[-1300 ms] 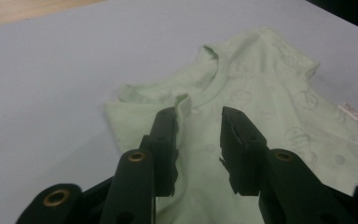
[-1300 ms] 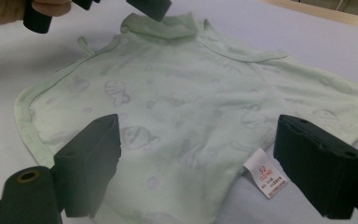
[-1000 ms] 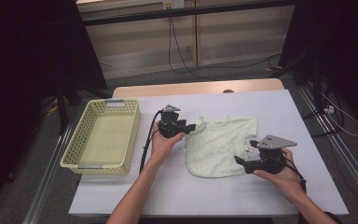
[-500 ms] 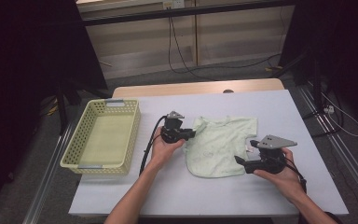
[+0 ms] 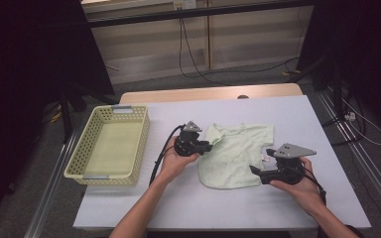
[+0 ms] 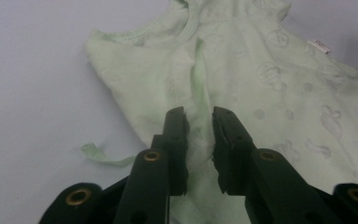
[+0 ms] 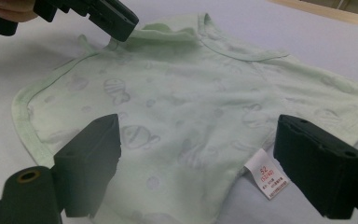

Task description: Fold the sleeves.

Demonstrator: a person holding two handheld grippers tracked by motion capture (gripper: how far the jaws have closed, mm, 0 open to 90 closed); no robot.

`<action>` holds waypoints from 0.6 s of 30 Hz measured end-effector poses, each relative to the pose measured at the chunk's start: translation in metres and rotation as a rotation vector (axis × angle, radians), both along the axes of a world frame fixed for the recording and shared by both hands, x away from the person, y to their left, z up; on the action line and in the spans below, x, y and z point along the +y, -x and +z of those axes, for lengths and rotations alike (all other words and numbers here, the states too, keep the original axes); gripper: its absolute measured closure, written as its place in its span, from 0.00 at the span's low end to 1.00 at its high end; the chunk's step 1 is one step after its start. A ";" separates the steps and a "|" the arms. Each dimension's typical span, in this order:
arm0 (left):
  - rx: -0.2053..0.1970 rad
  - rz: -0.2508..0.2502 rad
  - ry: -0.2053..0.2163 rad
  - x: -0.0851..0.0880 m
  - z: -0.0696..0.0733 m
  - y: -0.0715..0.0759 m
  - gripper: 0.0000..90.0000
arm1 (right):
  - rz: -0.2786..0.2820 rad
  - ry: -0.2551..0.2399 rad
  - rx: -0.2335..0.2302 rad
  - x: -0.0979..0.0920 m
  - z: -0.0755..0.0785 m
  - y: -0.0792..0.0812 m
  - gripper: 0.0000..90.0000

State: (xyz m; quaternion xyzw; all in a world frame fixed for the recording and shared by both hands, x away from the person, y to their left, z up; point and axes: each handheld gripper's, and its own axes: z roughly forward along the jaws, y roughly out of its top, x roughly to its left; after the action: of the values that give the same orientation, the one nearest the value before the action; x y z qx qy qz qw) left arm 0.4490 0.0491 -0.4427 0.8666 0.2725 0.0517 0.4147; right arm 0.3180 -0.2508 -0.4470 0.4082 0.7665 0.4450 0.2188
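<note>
A pale green baby shirt lies flat on the white table, neck toward the far side. My left gripper is at its left edge. In the left gripper view the jaws have just closed and pinch a raised fold of the shirt. My right gripper rests at the shirt's near right edge. In the right gripper view its jaws stand wide open over the shirt, beside a white size label. The left gripper shows at that view's top left.
A yellow perforated basket stands on the table's left side. A loose green tie strip trails from the shirt's edge onto the table. Cables lie on the floor beyond the table's far edge.
The left gripper has shifted slightly onto the shirt's left edge and its jaws have closed on the cloth. The right gripper has stayed put.
</note>
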 end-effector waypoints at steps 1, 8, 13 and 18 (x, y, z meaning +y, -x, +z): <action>0.000 0.000 0.000 0.000 0.000 0.000 0.86 | 0.000 0.000 0.000 0.000 0.000 0.000 0.16; -0.081 -0.025 -0.112 -0.004 -0.007 0.004 0.89 | 0.001 0.003 0.003 0.000 0.000 -0.001 0.16; -0.164 -0.024 -0.194 -0.010 -0.009 0.008 0.89 | -0.002 0.003 0.003 0.000 0.000 -0.001 0.16; -0.129 0.012 -0.144 -0.008 -0.014 0.001 0.90 | -0.004 0.004 0.001 0.000 0.000 -0.001 0.16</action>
State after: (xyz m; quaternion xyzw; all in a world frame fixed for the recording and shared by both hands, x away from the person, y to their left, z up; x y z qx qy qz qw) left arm 0.4476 0.0406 -0.4571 0.8874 0.2463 0.1293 0.3675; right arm 0.3189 -0.2512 -0.4473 0.4095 0.7667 0.4429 0.2198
